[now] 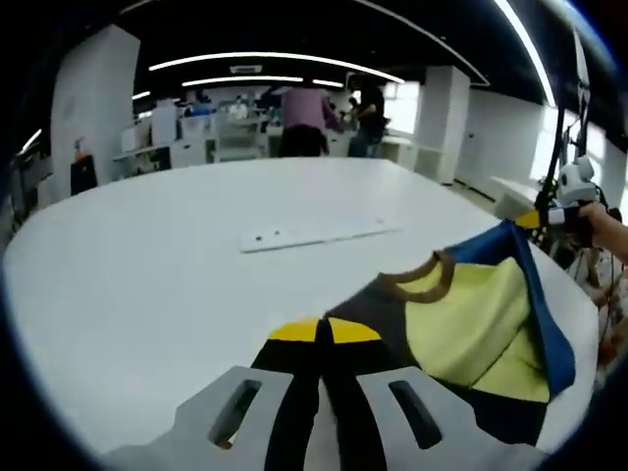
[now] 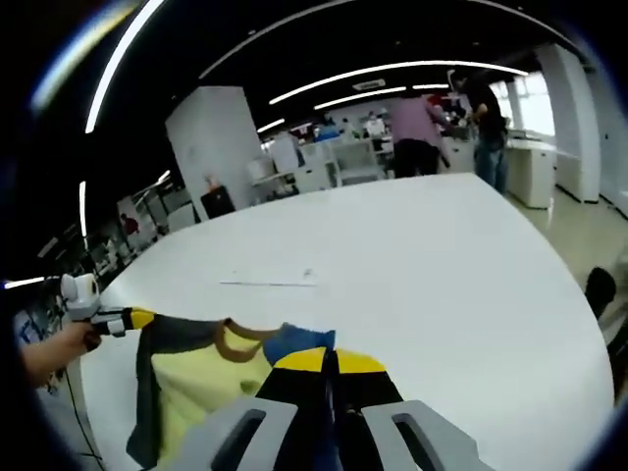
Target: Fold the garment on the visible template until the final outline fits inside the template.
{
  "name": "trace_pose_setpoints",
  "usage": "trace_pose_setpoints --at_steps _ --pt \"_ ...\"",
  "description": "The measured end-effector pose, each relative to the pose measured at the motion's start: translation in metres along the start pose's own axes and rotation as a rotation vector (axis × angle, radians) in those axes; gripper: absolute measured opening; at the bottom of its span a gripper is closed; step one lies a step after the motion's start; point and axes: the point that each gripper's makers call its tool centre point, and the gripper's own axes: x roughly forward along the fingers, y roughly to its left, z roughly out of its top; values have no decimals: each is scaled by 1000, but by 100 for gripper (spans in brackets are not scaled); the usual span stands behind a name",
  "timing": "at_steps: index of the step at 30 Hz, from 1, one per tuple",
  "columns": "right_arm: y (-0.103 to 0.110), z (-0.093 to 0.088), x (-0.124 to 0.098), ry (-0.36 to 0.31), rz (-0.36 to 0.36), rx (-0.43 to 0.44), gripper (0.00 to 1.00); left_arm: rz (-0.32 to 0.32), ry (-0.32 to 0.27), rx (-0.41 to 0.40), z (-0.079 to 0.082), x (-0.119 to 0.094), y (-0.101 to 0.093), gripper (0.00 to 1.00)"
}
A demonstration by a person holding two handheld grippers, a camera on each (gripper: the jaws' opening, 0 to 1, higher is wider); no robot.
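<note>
Fingers pinch both ends of lifted garment

Fingers of both grippers are closed tight on cloth; left gripper (image 1: 324,339) holds one edge of the garment (image 1: 471,324), right gripper (image 2: 319,368) holds the opposite edge; table (image 1: 177,255) is one big white round top, bare apart from one pale flat strip (image 1: 319,235), possibly the template, can't confirm; garment is one piece, yellow inside, dark grey and blue outside, brown collar (image 1: 417,277); it hangs slack between the two grippers at the near table edge, long axis running gripper to gripper; strip lies ahead of both pairs of fingers, further onto the table, well apart from the cloth; neither gripper clearly nearer it; judged next move is carrying the cloth forward to lay it flat; counts: one garment, one strip, two grippers, a few people (image 1: 306,118) far behind.
</note>
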Motion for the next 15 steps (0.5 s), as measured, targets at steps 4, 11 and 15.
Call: trace_pose_setpoints --at_steps 4,11,15 --pt "-6 -8 9 27 -17 -5 0 9 18 -12 -7 4 4 0" --pt "-11 -16 18 50 -32 19 0 10 5 -18 -7 6 6 0" --pt "-11 -17 17 53 -44 21 0 13 -8 0 -3 2 5 1"
